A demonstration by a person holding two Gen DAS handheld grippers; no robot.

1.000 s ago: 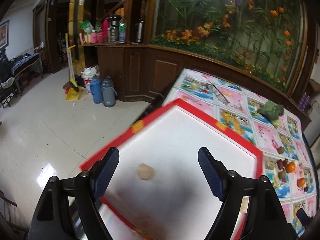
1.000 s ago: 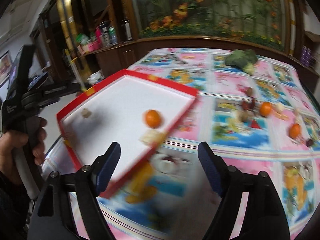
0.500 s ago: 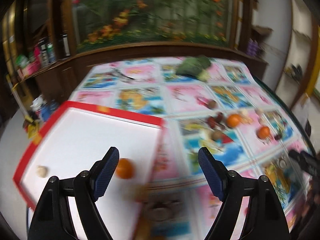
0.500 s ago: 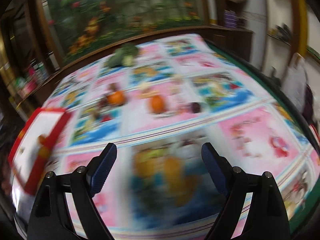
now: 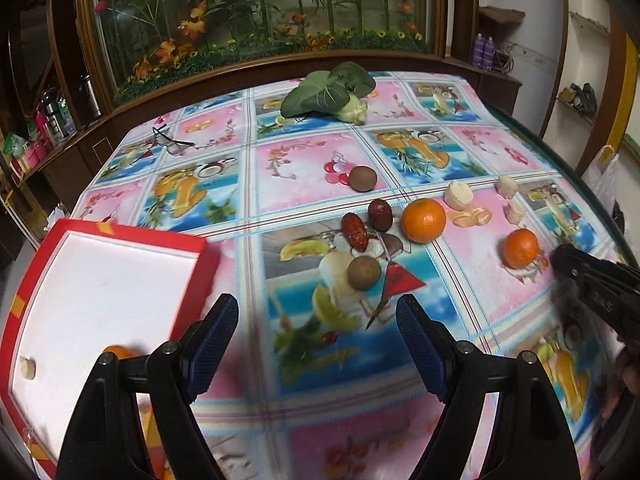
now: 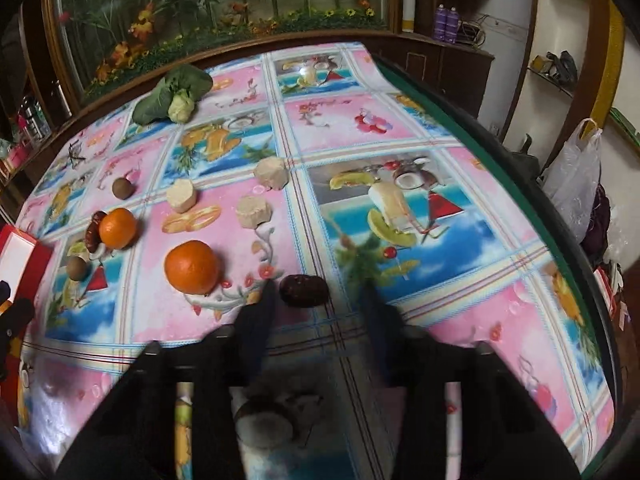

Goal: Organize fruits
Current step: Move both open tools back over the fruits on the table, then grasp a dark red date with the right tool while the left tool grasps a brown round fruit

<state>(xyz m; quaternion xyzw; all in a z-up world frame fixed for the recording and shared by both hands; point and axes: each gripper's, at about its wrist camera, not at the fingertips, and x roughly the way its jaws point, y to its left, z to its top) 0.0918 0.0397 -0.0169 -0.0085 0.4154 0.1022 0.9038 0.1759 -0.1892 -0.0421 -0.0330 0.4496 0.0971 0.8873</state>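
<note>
A red-rimmed white tray (image 5: 200, 246) sits at the table's left edge and holds an orange (image 5: 118, 352) and a pale piece (image 5: 27, 368). On the cloth lie two oranges (image 5: 423, 220) (image 5: 520, 248), two red dates (image 5: 354, 232), two kiwis (image 5: 363, 273) and pale cut pieces (image 5: 459, 195). My left gripper (image 5: 318, 324) is open and empty above the cloth near the tray. My right gripper (image 6: 318, 300) is open, blurred, with a dark red date (image 6: 304, 290) between its fingertips. An orange (image 6: 192, 267) lies just left of it.
A leafy green vegetable (image 5: 328, 92) lies at the table's far side, with glasses (image 5: 170, 144) at the far left. The table's green right edge (image 6: 500, 148) drops toward a plastic bag (image 6: 576, 176). A wooden cabinet with a flower display stands behind.
Both grippers have swung right, from over the tray toward the loose fruit. The right gripper has dropped low around the dark date.
</note>
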